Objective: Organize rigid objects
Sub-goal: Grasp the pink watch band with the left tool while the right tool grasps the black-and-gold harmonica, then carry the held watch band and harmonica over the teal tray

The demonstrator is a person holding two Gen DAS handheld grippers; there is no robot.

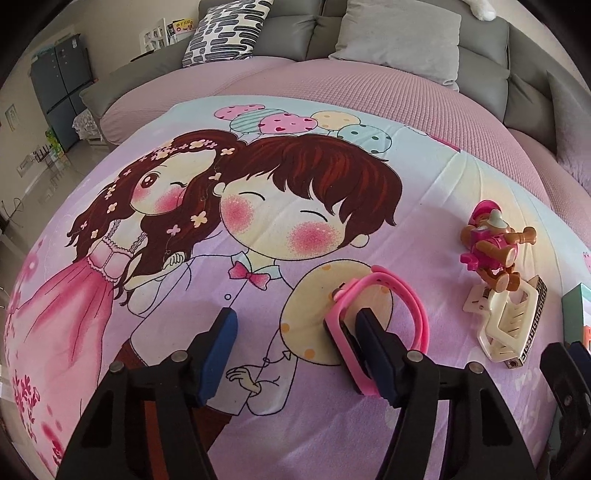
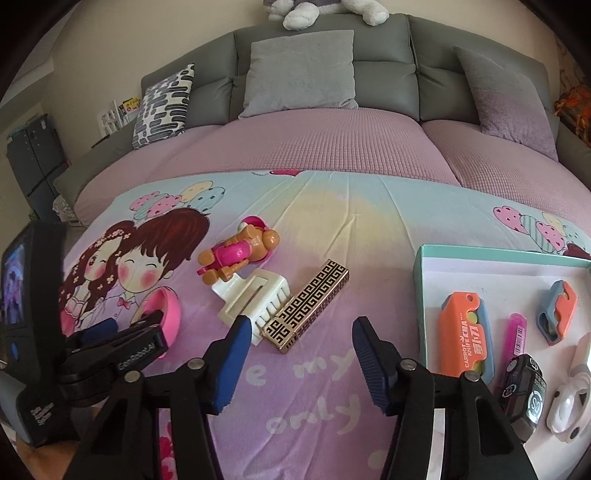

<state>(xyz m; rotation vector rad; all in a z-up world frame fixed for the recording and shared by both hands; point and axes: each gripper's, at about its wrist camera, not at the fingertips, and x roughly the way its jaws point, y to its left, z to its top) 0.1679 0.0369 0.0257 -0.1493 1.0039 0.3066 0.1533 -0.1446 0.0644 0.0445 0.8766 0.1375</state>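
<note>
The left gripper (image 1: pixel 295 354) has half-open jaws; one sits inside the pink watch band (image 1: pixel 384 314) on the blanket (image 1: pixel 332 424), which could slip. The right gripper (image 2: pixel 299 365), half open, holds nothing.

Left wrist view: pink watch band (image 1: pixel 384 314) partly hidden behind the left gripper's (image 1: pixel 295 354) right finger; can't tell if the pad actually touches it. Teal box (image 1: pixel 576 314) cut off by right edge, only a corner shows. Right wrist view: teal box tray (image 2: pixel 421 295) cut by right edge; white item (image 2: pixel 569 402) inside it is clipped, unidentifiable. Small print on the black device (image 2: pixel 524 395) too small to read. Plush toy (image 2: pixel 295 14) on the sofa top cut off by the frame.
</note>
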